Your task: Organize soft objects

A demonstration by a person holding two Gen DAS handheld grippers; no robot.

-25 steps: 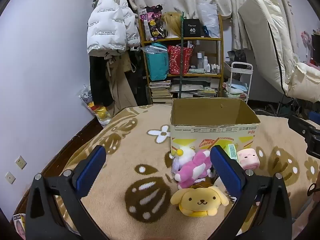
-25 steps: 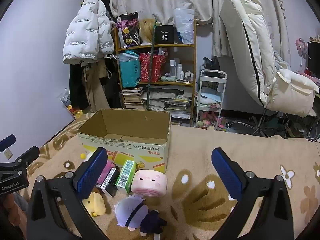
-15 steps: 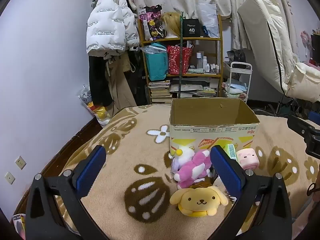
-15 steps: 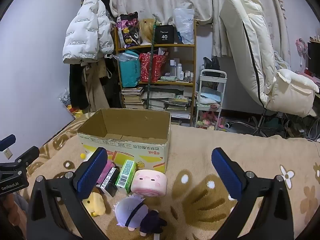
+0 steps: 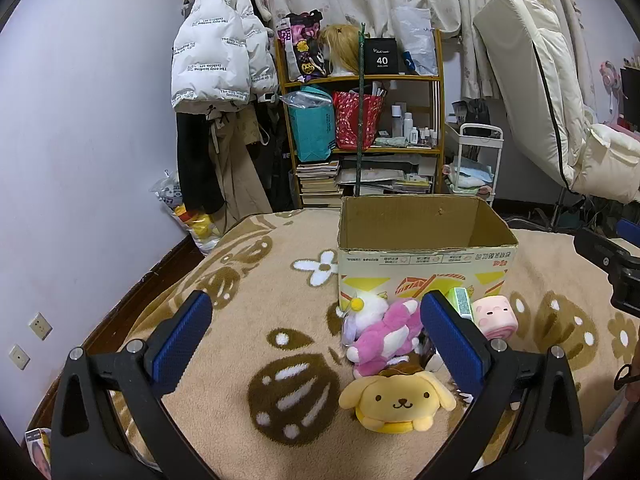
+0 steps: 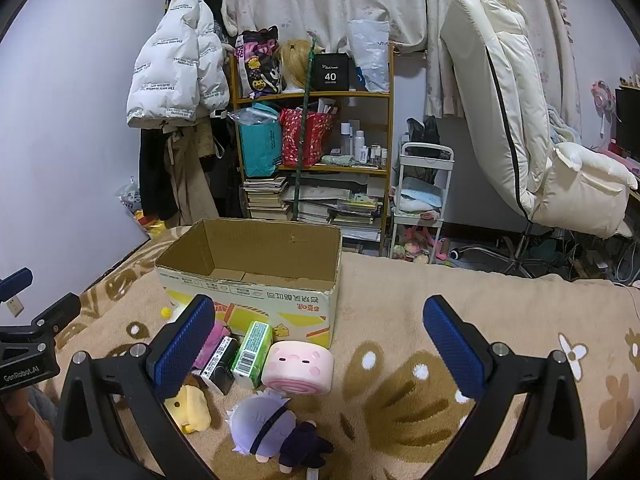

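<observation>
left gripper hanging wide apart, holding nothing | right gripper likewise | yellow dog plush looking light, squashy; pinch round head | box waiting

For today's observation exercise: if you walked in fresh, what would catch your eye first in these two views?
The open cardboard box stands out first, sitting on the beige patterned blanket with nothing visible inside. A cluster of soft toys lies in front of it: a yellow dog plush, a pink plush and a pink roll-shaped plush. Both the left gripper and right gripper hover open, holding nothing.
</observation>
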